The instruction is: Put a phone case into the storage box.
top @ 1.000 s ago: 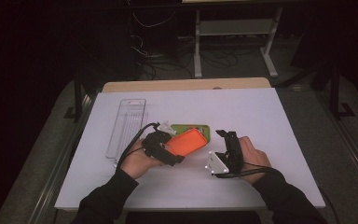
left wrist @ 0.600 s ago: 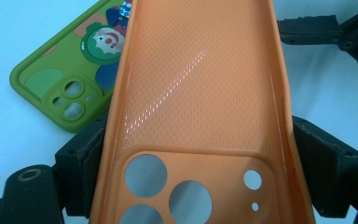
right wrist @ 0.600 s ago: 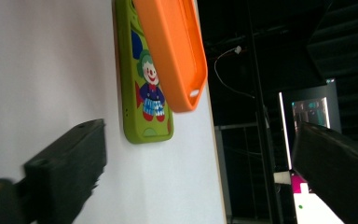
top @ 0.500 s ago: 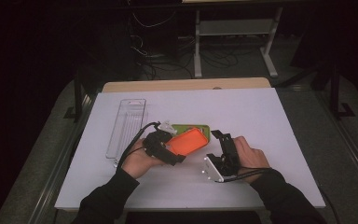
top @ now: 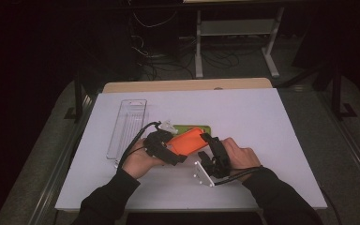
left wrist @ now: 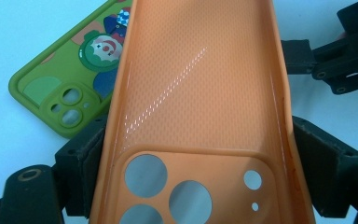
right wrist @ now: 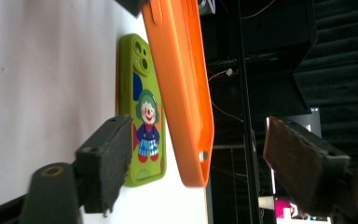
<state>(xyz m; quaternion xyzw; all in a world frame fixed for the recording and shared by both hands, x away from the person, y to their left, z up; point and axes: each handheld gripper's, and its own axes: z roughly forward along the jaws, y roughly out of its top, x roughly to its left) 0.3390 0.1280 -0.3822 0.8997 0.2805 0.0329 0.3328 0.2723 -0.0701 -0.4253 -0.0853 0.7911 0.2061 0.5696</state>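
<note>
While the left gripper (top: 168, 152) clamps the orange case (top: 191, 141) aloft by its camera end above the table (top: 272, 122), the right gripper (top: 212, 140), its jaws just closing but apart, straddles the free end to take it.

A dim lab is suggested by a white-topped table (top: 262, 117), with tangled cables (top: 168, 56) and a metal stand (top: 236, 37) at twelve o'clock.

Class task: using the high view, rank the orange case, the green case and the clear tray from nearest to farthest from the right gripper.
1. Orange case: just left of the right gripper, its end by the jaws.
2. Green case: flat on the table, just beyond.
3. Clear tray: far left.
</note>
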